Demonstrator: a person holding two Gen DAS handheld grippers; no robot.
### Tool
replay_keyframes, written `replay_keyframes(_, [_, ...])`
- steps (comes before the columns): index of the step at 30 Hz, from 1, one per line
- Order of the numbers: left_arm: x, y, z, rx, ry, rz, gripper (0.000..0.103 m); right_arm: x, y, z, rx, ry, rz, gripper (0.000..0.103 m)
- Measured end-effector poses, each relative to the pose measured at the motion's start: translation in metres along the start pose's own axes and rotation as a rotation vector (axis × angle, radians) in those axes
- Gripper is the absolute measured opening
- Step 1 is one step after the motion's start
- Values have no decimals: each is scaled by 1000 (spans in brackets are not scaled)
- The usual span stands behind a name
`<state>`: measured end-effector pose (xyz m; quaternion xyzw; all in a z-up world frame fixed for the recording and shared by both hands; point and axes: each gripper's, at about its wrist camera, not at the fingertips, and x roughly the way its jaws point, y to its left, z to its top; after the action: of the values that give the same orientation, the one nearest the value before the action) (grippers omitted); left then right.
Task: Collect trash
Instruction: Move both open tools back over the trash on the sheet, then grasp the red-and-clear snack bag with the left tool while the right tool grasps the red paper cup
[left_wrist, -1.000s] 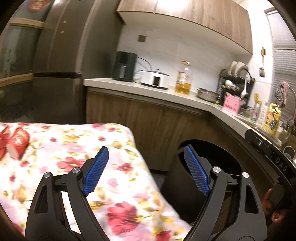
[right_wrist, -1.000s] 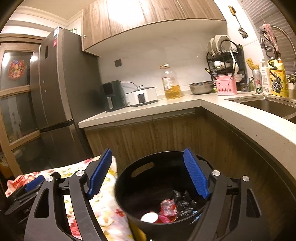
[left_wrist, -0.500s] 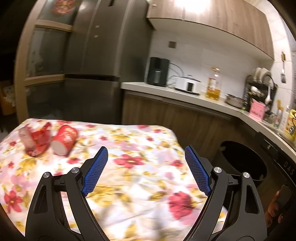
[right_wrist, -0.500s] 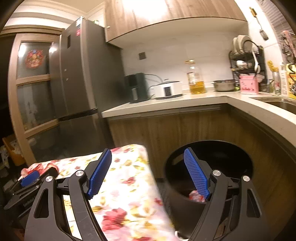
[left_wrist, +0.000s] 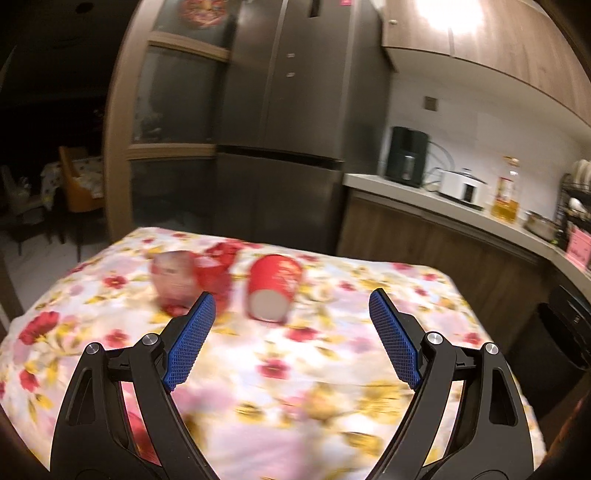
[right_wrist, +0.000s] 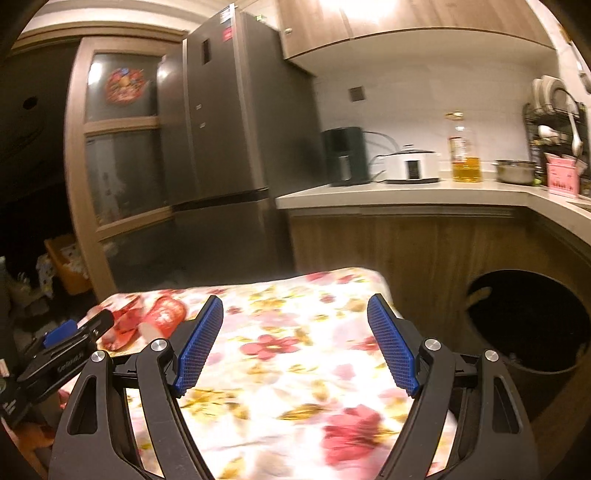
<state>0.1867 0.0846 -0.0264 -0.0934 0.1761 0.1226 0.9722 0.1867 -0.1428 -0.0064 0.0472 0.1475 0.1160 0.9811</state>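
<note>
A red paper cup (left_wrist: 274, 291) lies on its side on the floral tablecloth (left_wrist: 295, 387), its base toward me. A crumpled red wrapper (left_wrist: 186, 284) lies just left of it. My left gripper (left_wrist: 290, 339) is open and empty, above the cloth, a little short of the cup. In the right wrist view the cup (right_wrist: 162, 315) and wrapper (right_wrist: 123, 325) lie at the far left, next to the left gripper (right_wrist: 70, 341). My right gripper (right_wrist: 295, 341) is open and empty over the cloth (right_wrist: 295, 350). The black trash bin (right_wrist: 528, 325) stands right of the table.
A grey fridge (left_wrist: 295, 129) stands behind the table. A counter (right_wrist: 406, 192) carries a black appliance, a white cooker, an oil bottle (right_wrist: 463, 151), a steel bowl and a dish rack. The bin also shows in the left wrist view (left_wrist: 561, 332).
Both grippers have swung left, away from the bin and over the table. The cup and wrapper have come toward the middle of the left wrist view. Both stay open.
</note>
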Motion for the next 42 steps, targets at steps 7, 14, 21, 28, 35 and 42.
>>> replay_keyframes(7, [25,52,10,-38,3,53,83,28,41,-2,-12,25,68,78])
replay_keyframes(14, [58,83,16,-57,56,65,84,54,74,-3,-15,46,113,78])
replay_keyframes(21, [82,99,22,-56,83,73,83,84,108,-2,-9,71,162,78])
replay_keyframes(28, [102,110,27,-46,116,54,84,114,140,-4,-32,92,192,78])
replay_keyframes(35, [109,119,23,-74,135,-5,78,134,156,-13,-54,128,187,78])
replay_keyframes(42, [113,122,20,-84,151,-49,63,150,164,-20,-60,157,181,78])
